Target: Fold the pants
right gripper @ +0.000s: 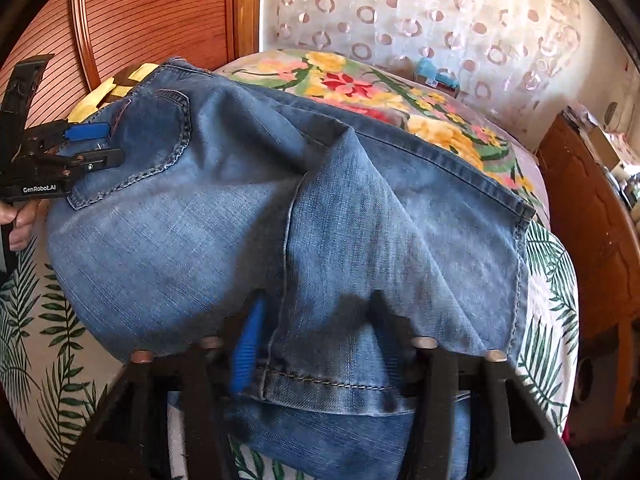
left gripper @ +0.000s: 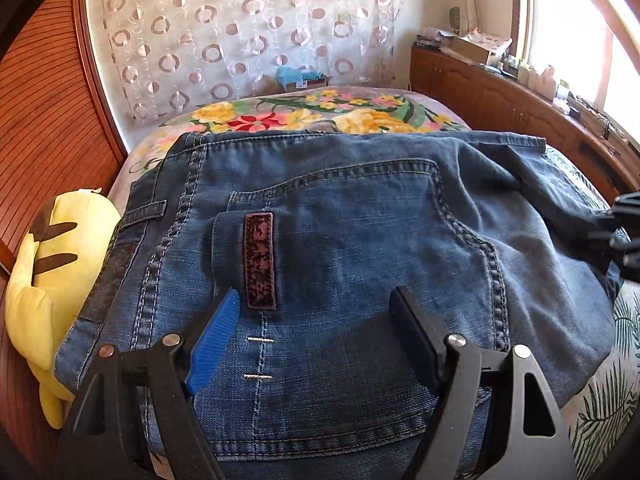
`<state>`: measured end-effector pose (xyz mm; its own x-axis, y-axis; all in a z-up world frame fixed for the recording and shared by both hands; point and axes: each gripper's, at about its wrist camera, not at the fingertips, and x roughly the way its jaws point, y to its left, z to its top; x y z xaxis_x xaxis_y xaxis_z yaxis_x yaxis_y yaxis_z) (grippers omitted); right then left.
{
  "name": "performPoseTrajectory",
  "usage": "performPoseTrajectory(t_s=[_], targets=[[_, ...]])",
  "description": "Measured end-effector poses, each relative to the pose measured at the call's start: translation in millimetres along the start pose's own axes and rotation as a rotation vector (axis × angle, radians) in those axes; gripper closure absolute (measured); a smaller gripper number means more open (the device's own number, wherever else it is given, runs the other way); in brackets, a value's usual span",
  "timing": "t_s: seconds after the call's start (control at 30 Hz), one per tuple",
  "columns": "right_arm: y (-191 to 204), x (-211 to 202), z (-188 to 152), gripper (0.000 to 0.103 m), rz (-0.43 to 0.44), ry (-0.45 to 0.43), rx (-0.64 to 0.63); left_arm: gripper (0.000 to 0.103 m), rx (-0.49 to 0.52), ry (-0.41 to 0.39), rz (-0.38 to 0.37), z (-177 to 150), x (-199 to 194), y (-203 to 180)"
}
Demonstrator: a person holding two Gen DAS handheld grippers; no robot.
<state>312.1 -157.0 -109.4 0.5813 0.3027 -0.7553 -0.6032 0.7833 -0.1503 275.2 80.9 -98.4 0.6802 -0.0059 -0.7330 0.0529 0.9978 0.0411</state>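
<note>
The jeans (left gripper: 352, 248) lay folded on the bed (left gripper: 304, 114), back pocket up, beside a yellow plush toy (left gripper: 44, 280). The left gripper (left gripper: 316, 308) stood released, its jaws wide over the pocket. The right gripper (right gripper: 316, 320) had its fingers (right gripper: 248, 344) on either side of a hem fold, though whether it was clenched could not be told.
</note>
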Motion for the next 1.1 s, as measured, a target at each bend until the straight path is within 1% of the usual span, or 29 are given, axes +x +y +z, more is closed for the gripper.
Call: performPoseTrajectory(t_s=[0.03, 0.07, 0.1, 0.27, 0.37, 0.43, 0.53, 0.63, 0.7, 0.8, 0.83, 0.87, 0.93, 0.97, 1.03, 1.1], targets=[[0, -3, 3, 0.085, -0.009, -0.005, -0.011, 0.025, 0.001, 0.002, 0.003, 0, 0, -1], [-4, -7, 6, 0.092, -0.013, -0.012, -0.020, 0.025, -0.001, 0.003, 0.001, 0, 1, 0], [-8, -12, 9, 0.093, -0.024, -0.024, -0.025, 0.025, -0.004, 0.003, 0.000, -1, 0, 1], [-47, -52, 38, 0.097, -0.136, -0.116, 0.006, 0.025, -0.024, -0.006, 0.001, -1, -1, 6], [-65, -65, 55, 0.098, -0.205, -0.141, -0.001, 0.025, -0.029, -0.009, 0.004, -1, -1, 7], [-71, -65, 64, 0.098, -0.241, -0.141, -0.011, 0.025, -0.030, -0.011, 0.006, -1, -1, 7], [-78, -57, 74, 0.098, -0.290, -0.122, -0.035, 0.025, -0.033, -0.013, 0.006, -2, -1, 8], [-80, -37, 77, 0.098, -0.312, -0.088, -0.045, 0.025, -0.035, -0.014, 0.006, -2, -1, 8], [-73, -19, 79, 0.098, -0.298, -0.051, -0.031, 0.025, -0.034, -0.014, 0.007, -1, -1, 8], [-77, 8, 82, 0.097, -0.265, 0.000, 0.003, 0.025, -0.035, -0.013, 0.008, -2, -1, 9], [-78, 14, 80, 0.094, -0.258, 0.008, 0.015, 0.025, -0.035, -0.014, 0.009, -2, -1, 9], [-79, 18, 78, 0.081, -0.258, 0.017, 0.029, 0.025, -0.035, -0.015, 0.009, -2, -1, 9], [-84, 19, 74, 0.067, -0.273, 0.018, 0.069, 0.025, -0.034, -0.016, 0.011, -1, -1, 9], [-88, 18, 71, 0.061, -0.265, 0.010, 0.092, 0.025, -0.032, -0.014, 0.013, -1, 0, 9], [-92, 10, 69, 0.054, -0.246, -0.008, 0.134, 0.025, -0.031, -0.011, 0.015, -1, 0, 9], [-98, -2, 64, 0.053, -0.244, -0.027, 0.175, 0.025, -0.031, -0.010, 0.015, -1, 1, 10]])
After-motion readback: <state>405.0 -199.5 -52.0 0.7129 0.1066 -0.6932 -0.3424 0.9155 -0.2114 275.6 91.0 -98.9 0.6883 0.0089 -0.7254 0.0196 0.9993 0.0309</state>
